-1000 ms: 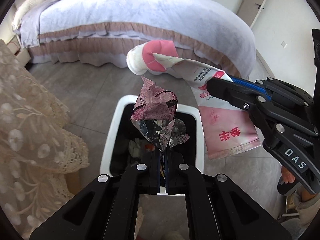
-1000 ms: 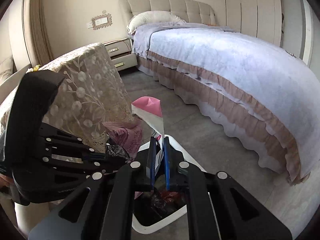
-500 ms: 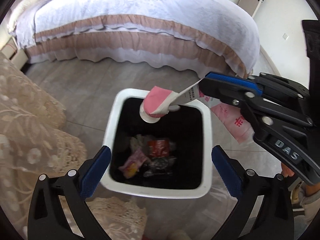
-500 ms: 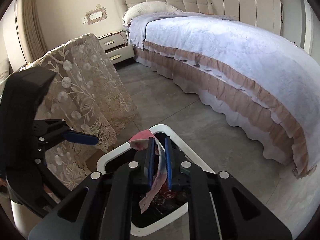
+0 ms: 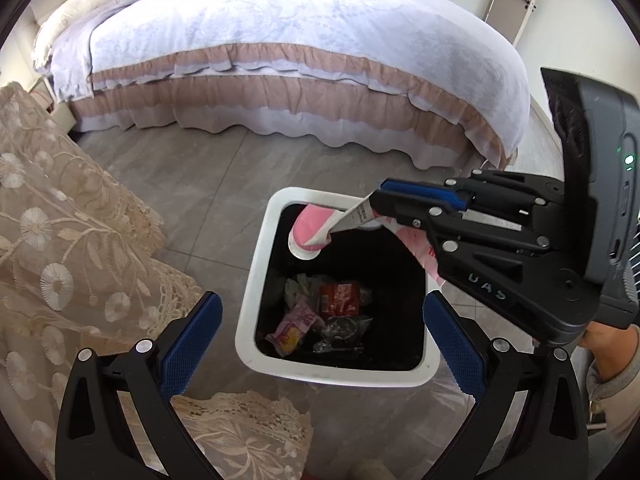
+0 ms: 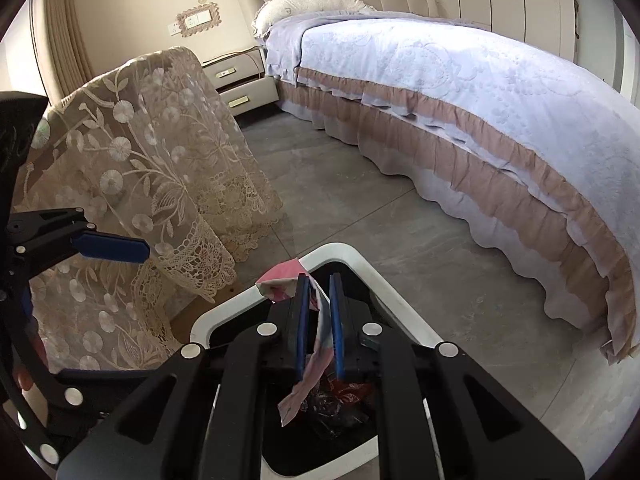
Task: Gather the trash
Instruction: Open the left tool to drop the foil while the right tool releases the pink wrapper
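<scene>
**Tube over the bin, ready to drop**

Bed (image 5: 280,40) fills the back of the room, and a lace-covered bench (image 5: 60,240) sits to the left. On the floor between them is the white-rimmed bin (image 5: 256,280), with some wrappers (image 5: 320,312) lying at the bottom.

The right gripper (image 5: 374,206) has its fingers clamped on the flat crimped end of a pink-and-white tube (image 5: 310,232), which hangs cap-down just inside the bin's far rim. The tube looks light, floppy and mostly squeezed out, so I'd say the flat tail is the sensible place to pinch it; the round cap end would probably slip.

The left gripper (image 5: 320,344) hovers over the bin's near rim, fingers spread wide with nothing between them.
</scene>
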`<state>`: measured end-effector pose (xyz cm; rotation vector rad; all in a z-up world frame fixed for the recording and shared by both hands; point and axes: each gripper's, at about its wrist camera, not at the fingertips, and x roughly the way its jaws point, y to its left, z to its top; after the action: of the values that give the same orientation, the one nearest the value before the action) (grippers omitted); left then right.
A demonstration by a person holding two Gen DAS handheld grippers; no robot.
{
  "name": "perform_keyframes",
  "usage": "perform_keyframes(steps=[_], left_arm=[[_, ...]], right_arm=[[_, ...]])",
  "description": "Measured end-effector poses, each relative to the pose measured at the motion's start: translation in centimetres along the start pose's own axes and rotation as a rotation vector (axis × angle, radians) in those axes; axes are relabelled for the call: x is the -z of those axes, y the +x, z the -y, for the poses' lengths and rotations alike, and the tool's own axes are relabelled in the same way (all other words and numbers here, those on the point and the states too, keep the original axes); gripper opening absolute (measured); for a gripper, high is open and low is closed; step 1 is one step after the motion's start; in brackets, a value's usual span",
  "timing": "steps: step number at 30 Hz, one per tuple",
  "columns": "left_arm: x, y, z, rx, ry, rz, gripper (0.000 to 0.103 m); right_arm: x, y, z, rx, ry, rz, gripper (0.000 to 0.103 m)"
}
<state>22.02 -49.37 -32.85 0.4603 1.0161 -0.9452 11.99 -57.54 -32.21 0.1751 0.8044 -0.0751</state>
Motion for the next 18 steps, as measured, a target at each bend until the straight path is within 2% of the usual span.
perform_keyframes(steps=[18], left_arm=[[0.1, -1.4, 0.1, 0.004, -0.004, 0.026, 0.098]], right_arm=[[1.5, 3.3, -0.4, 0.001, -0.03, -0.105, 0.012]])
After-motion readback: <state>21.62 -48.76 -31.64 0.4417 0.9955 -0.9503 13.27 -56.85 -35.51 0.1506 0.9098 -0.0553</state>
